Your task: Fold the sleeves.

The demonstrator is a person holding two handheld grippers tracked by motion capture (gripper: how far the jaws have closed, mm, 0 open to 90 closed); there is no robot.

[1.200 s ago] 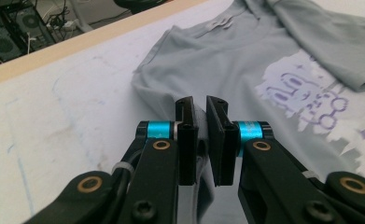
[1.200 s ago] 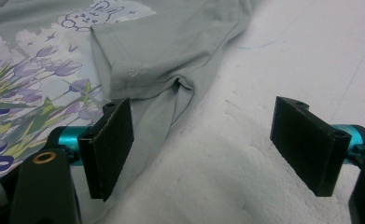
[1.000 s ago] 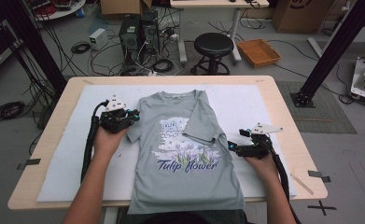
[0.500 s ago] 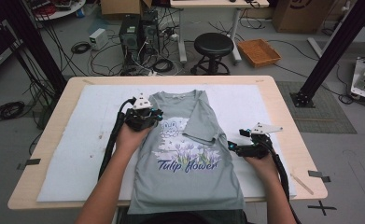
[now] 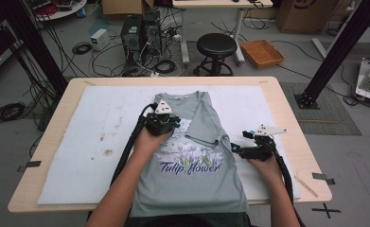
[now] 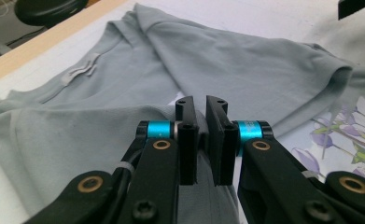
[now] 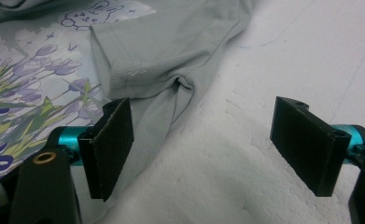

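Left gripper [image 5: 166, 122], jaws clamped on the left sleeve, has carried it inward toward 3 o'clock across the T-shirt [image 5: 192, 179] lying mid-table; right gripper [image 5: 249, 150] waits wide-jawed.

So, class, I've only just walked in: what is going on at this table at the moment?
A person is folding a grey-green short-sleeved T-shirt with a purple tulip print on a white foam mat over a wooden table. The left gripper is shut on a fold of the shirt's left side, over the chest. The right sleeve lies folded inward. The right gripper rests open at the shirt's right edge.
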